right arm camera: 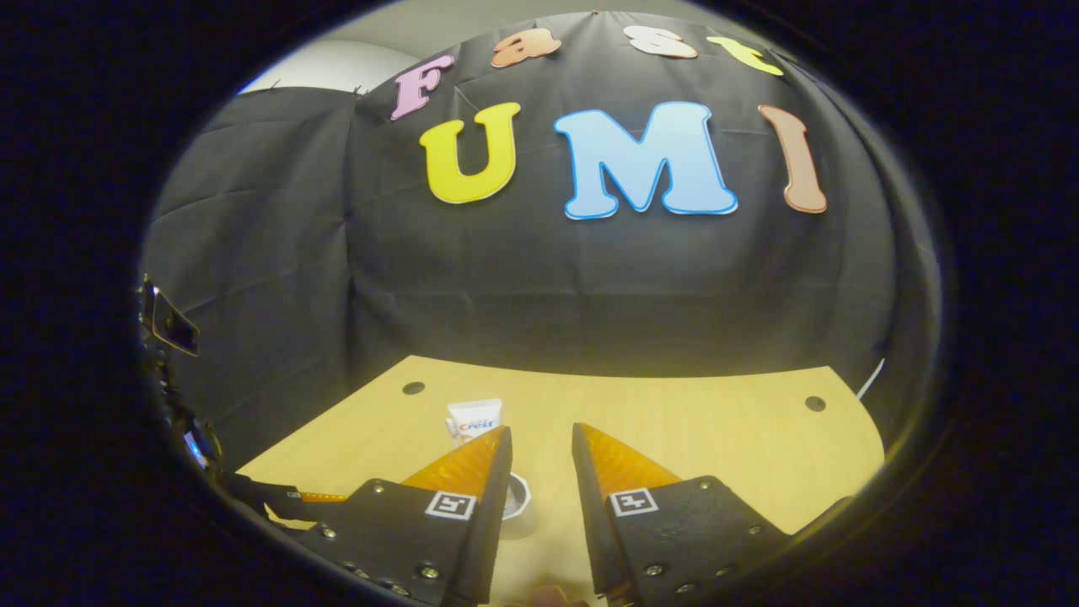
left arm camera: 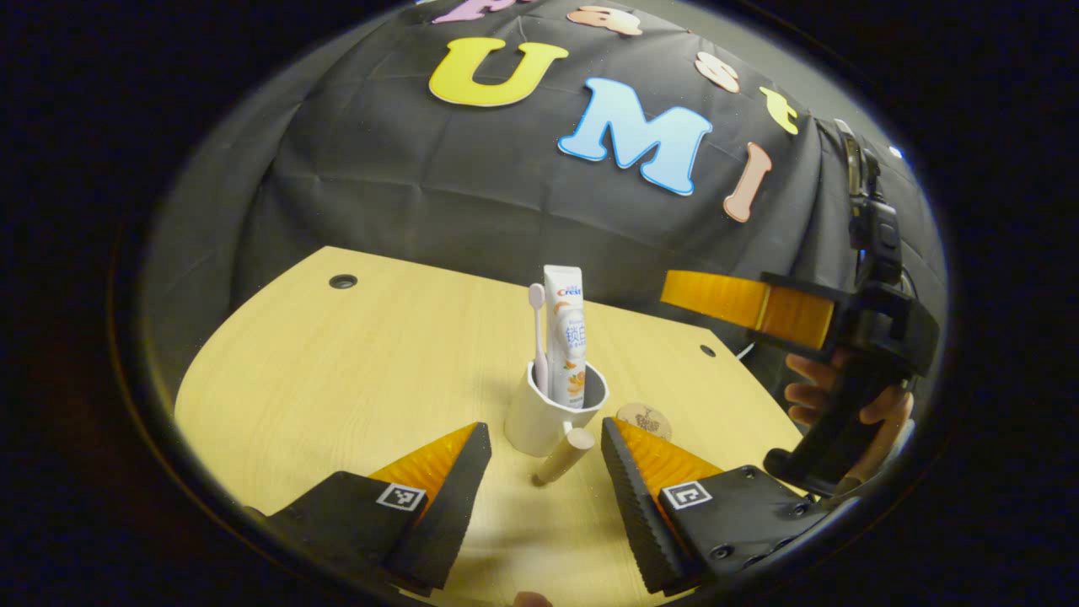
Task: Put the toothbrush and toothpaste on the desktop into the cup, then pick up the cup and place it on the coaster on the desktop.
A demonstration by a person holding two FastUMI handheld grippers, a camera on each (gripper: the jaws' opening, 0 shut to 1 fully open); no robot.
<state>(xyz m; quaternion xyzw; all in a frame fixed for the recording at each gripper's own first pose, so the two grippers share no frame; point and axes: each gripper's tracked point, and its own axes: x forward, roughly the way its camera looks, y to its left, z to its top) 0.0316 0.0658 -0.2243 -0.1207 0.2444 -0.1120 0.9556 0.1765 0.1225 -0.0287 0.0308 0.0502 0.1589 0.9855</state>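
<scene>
Toothbrush point(left arm camera: 537, 337) and toothpaste point(left arm camera: 566, 333) already upright in the cup point(left arm camera: 548, 413) — coaster point(left arm camera: 645, 419) just beside, bare. Left gripper point(left arm camera: 539, 451) wide open before cup's handle; right gripper point(right arm camera: 541, 455) parted, empty — lift left.

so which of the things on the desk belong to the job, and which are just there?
Job:
- toothbrush, standing in the cup
- toothpaste, in the cup too
- cup with wooden handle
- coaster, beside the cup, bare
- left gripper, open before the handle

Just there:
- cable holes in the desk
</scene>
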